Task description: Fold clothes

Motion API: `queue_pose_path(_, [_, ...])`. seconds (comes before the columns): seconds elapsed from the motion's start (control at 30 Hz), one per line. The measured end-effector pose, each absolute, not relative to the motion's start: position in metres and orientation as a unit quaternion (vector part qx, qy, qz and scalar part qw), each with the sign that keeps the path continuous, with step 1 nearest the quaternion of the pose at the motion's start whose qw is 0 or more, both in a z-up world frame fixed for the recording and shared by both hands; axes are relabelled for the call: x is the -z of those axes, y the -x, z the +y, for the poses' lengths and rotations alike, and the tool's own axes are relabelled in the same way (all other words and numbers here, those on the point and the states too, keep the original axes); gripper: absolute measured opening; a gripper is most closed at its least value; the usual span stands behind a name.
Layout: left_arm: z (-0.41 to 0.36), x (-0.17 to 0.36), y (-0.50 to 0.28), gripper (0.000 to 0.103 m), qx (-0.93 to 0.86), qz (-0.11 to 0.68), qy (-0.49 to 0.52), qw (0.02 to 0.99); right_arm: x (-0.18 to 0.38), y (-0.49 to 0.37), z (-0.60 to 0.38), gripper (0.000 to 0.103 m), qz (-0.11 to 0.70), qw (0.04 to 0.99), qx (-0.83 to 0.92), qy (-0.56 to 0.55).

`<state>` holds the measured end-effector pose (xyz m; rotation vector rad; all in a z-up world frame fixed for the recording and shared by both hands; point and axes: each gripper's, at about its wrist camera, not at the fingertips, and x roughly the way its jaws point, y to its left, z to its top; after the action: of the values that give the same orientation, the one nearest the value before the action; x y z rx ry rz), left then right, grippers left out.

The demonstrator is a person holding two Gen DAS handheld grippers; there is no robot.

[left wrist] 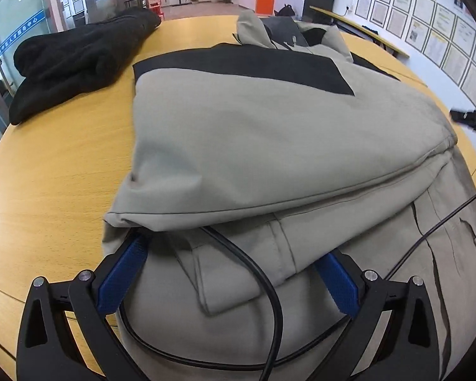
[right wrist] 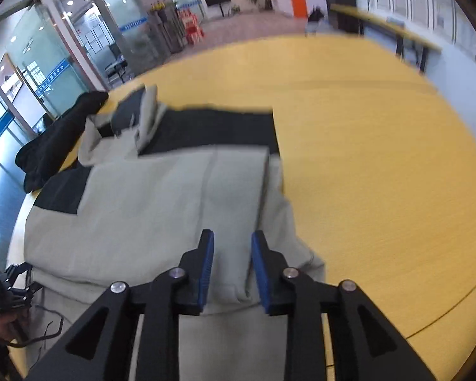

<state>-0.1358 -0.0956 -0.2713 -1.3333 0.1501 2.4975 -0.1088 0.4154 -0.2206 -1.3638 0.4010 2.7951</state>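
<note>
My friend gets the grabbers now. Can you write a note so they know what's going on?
Left gripper: open, fingertips tucked under the hoodie's folded edge, gripping nothing.
Right gripper: open, above the hoodie's near edge.
The grey and black hoodie lies on the yellow table, partly folded, hood at the far end. A black cable lies across it.
A black garment lies bunched beside it, not folded.
Left: finish the hoodie, then fold the black one.
</note>
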Motion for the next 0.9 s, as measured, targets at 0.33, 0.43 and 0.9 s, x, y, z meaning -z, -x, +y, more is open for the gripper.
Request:
queue_pose_path(0.33, [-0.148, 0.224, 0.093, 0.103, -0.893, -0.010, 0.415, 0.174, 0.159, 0.151, 0.167, 0.068, 0.010, -0.323, -0.869, 0.375])
queue_pose_path(0.43, [-0.171, 0.207, 0.076, 0.103, -0.900, -0.029, 0.398, 0.174, 0.179, 0.163, 0.083, 0.068, -0.086, -0.373, -0.839, 0.387])
queue_pose_path(0.9, [-0.395, 0.037, -0.044, 0.103, -0.952, -0.047, 0.299, -0.052, 0.254, 0.142, -0.045, 0.036, -0.408, -0.422, -0.734, 0.343])
